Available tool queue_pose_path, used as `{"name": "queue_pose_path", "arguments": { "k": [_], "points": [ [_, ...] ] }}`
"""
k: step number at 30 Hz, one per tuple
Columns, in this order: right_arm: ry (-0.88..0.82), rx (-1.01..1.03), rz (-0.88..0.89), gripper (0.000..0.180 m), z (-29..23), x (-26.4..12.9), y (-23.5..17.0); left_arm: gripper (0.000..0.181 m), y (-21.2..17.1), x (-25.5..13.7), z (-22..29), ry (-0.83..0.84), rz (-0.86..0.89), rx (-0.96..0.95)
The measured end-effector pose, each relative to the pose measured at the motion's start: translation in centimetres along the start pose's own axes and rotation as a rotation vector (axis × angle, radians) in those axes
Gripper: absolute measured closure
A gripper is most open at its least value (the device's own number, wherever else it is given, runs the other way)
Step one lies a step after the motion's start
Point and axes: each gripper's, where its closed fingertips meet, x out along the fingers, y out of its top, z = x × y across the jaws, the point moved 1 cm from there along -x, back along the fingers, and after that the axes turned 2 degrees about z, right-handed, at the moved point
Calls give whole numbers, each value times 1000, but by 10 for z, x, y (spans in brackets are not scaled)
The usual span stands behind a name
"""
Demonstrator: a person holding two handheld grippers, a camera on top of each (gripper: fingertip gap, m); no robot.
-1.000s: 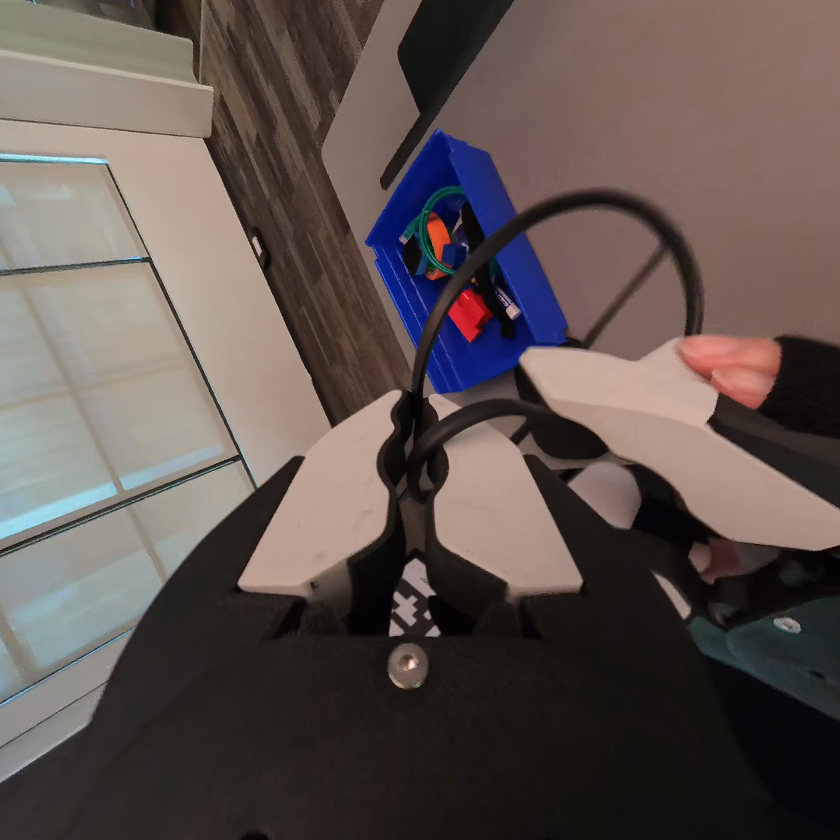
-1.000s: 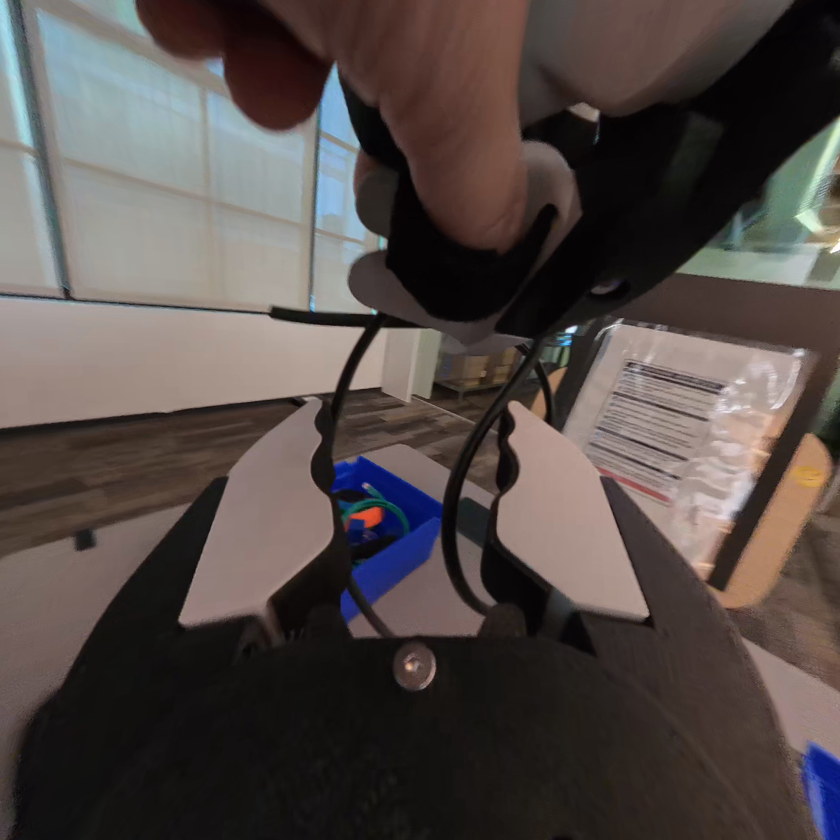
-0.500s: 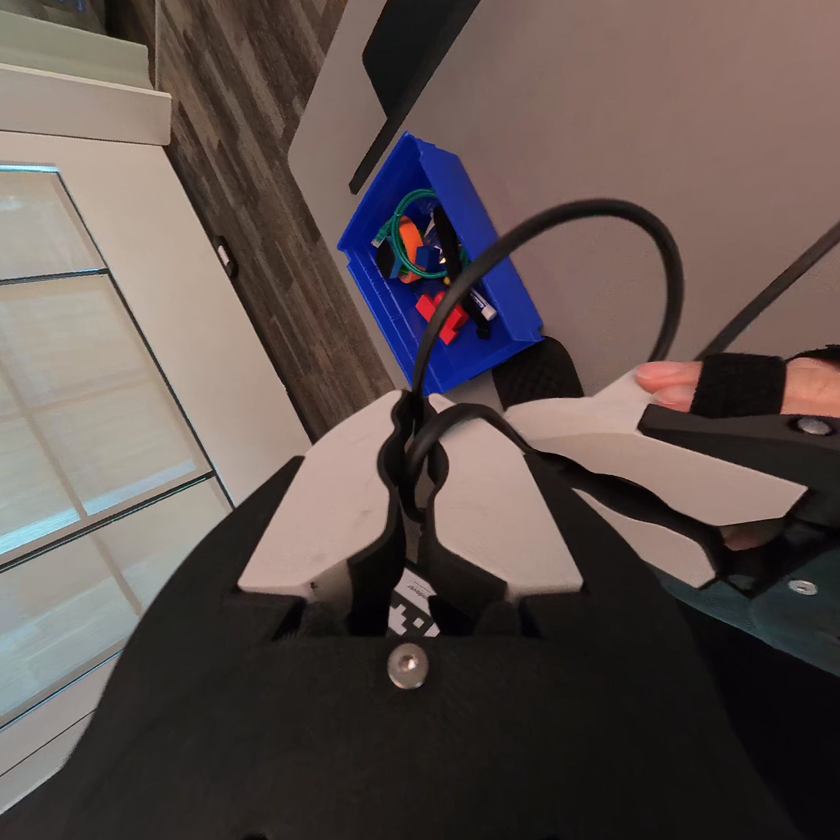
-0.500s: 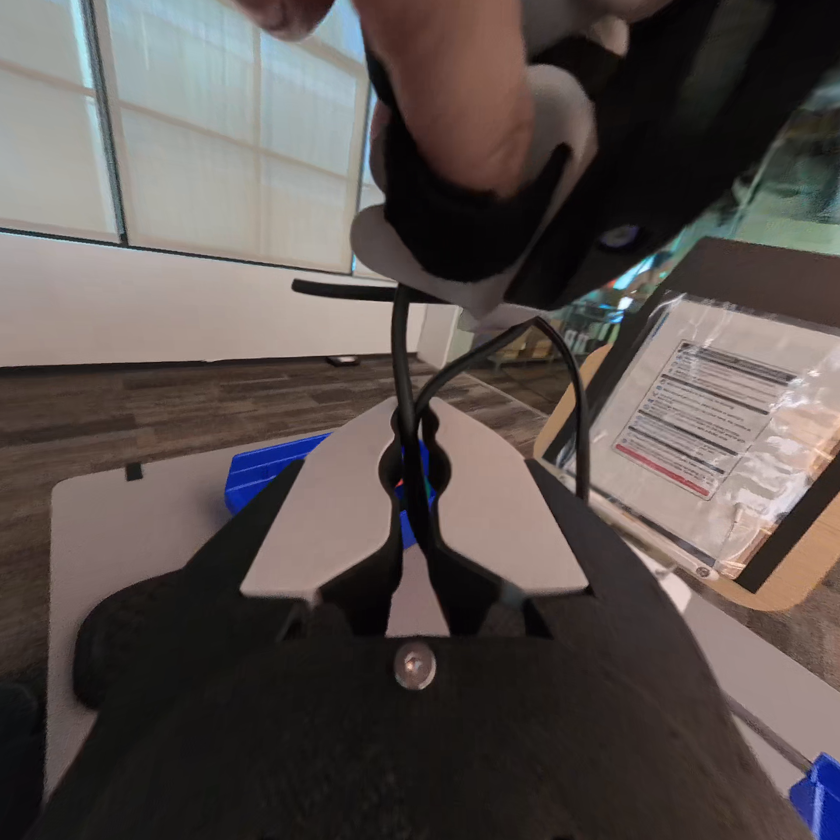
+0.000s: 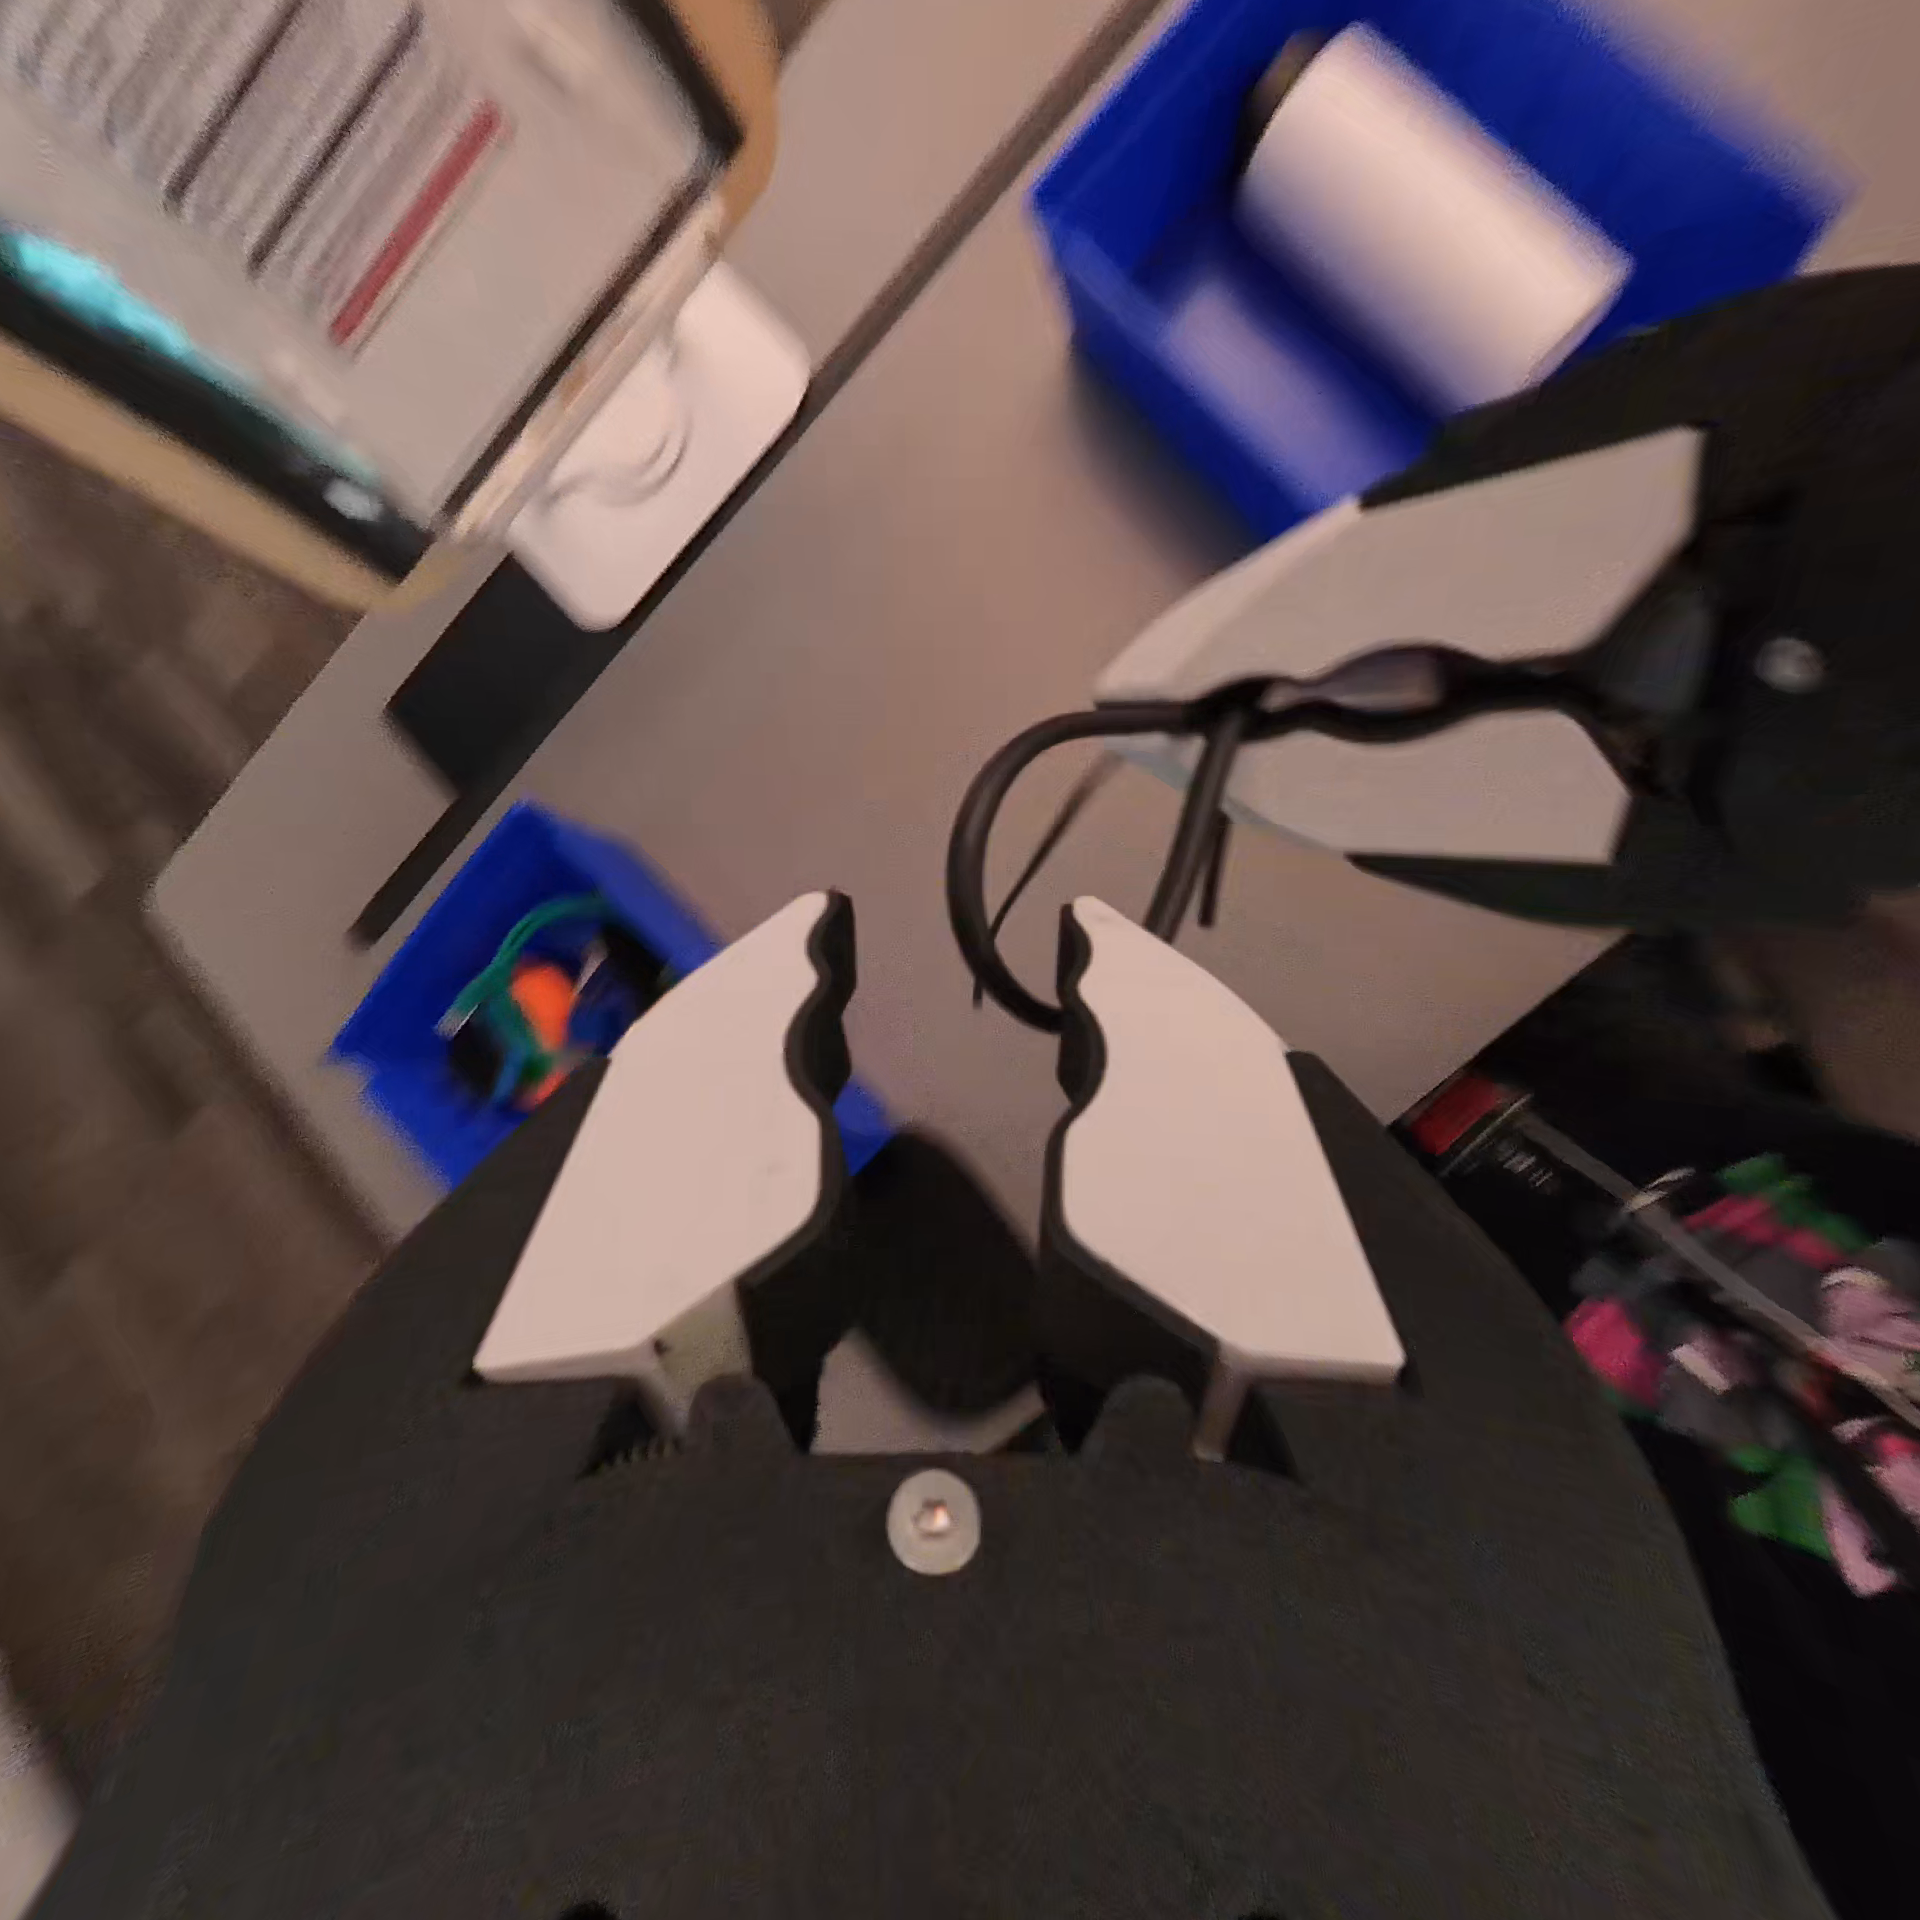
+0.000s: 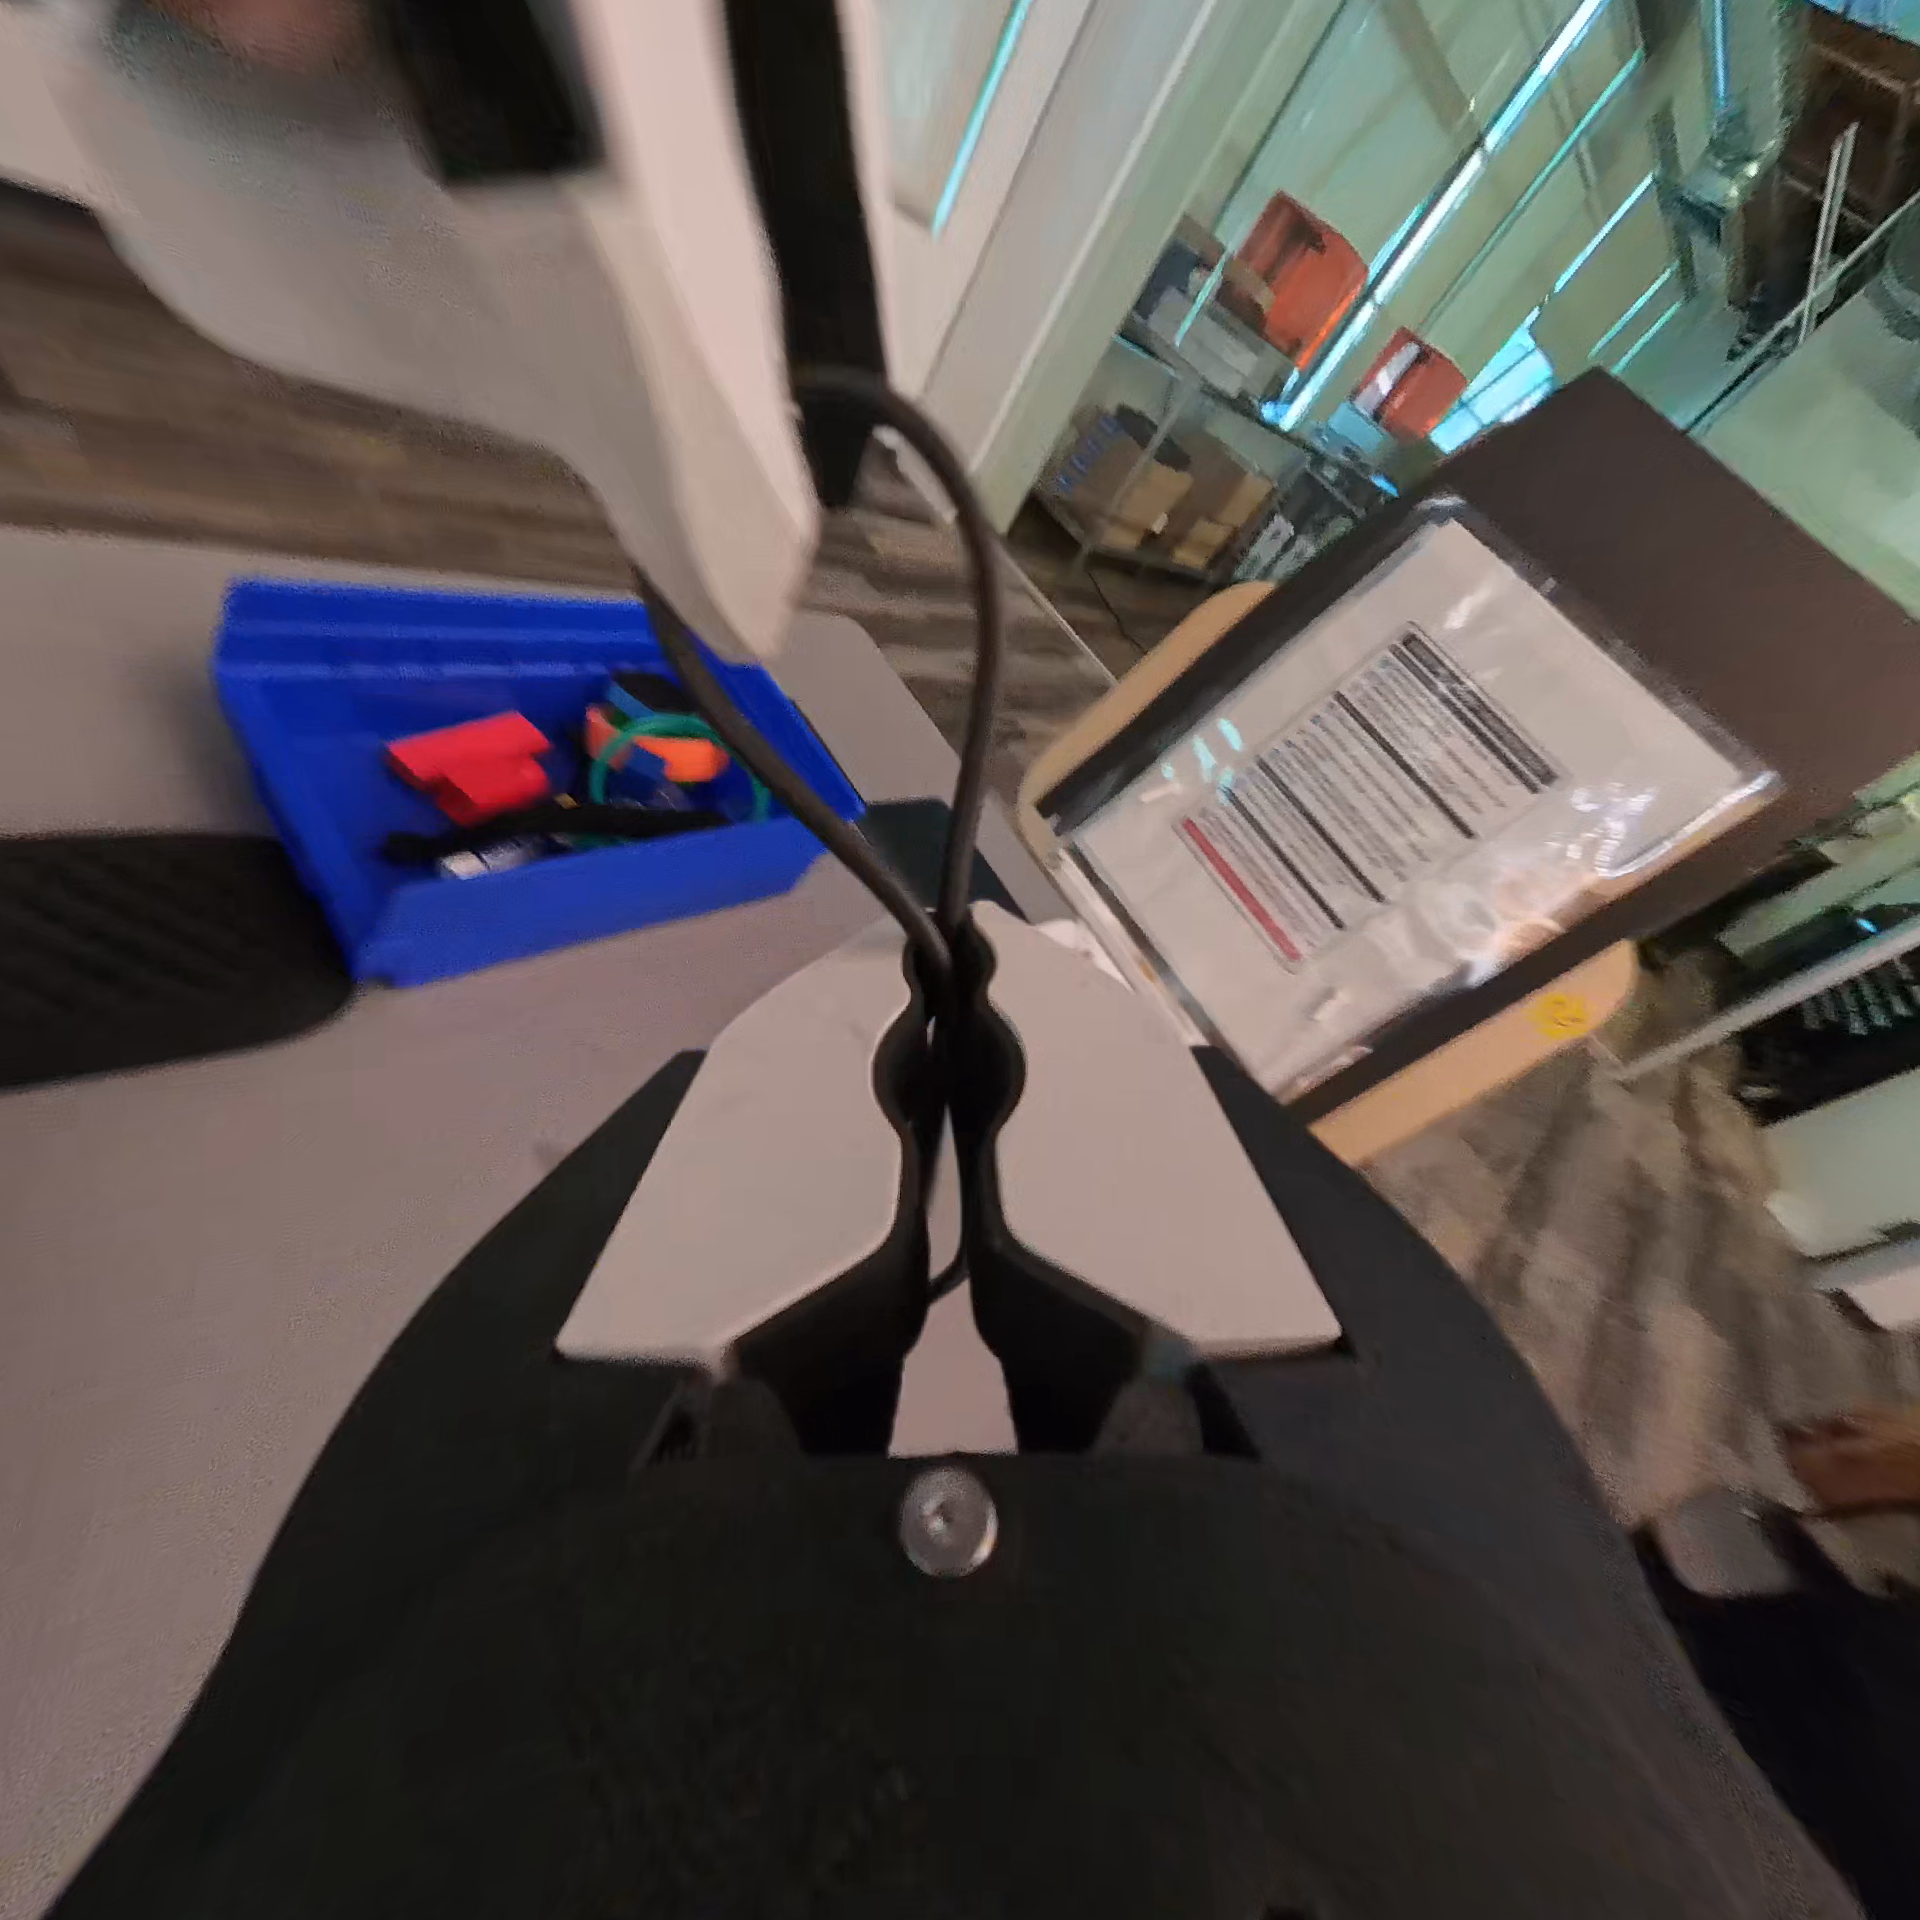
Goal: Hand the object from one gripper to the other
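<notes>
The object is a thin black cable [image 5: 971,821] bent into a loop. My right gripper [image 6: 948,961] is shut on the cable [image 6: 982,623], pinching two crossed strands at its tips. In the left wrist view the right gripper [image 5: 1143,717] comes in from the upper right with the cable clamped. My left gripper [image 5: 956,925] is open. The loop curls into its gap and rests against the inner edge of one of its fingers [image 5: 1174,1143]. In the right wrist view one of the left gripper's fingers [image 6: 675,395] hangs blurred above, with the loop running past its tip.
A blue bin [image 6: 582,914] of small coloured parts sits on the grey table [image 6: 208,1299]; it also shows in the left wrist view [image 5: 436,997]. A second blue bin [image 5: 1143,312] holds a white roll [image 5: 1423,229]. A sign in a clear stand [image 6: 1403,790] stands at the table's edge. The left gripper's tips are roughly 6 cm from the right gripper's.
My left gripper has opened and let go of the cable and swung round. The right gripper stayed shut on the cable and now holds it alone.
</notes>
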Motion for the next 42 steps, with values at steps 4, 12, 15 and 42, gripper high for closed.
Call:
{"name": "queue_pose_path", "arguments": {
  "k": [4,12,15,42],
  "points": [
    [45,-91,-96,177,34,-14,21,128,2,-14,-1,-209,364,-127],
    [-29,-188,-272,177,91,-62,85,95,-48,29,7,-543,754,-170],
    [-2,-158,-299,177,93,-73,98,84,-54,58,6,-515,800,-147],
    [958,-319,46,176,-108,-149,160,111,-45,-66,157,-1017,1084,622]
  ]
}}
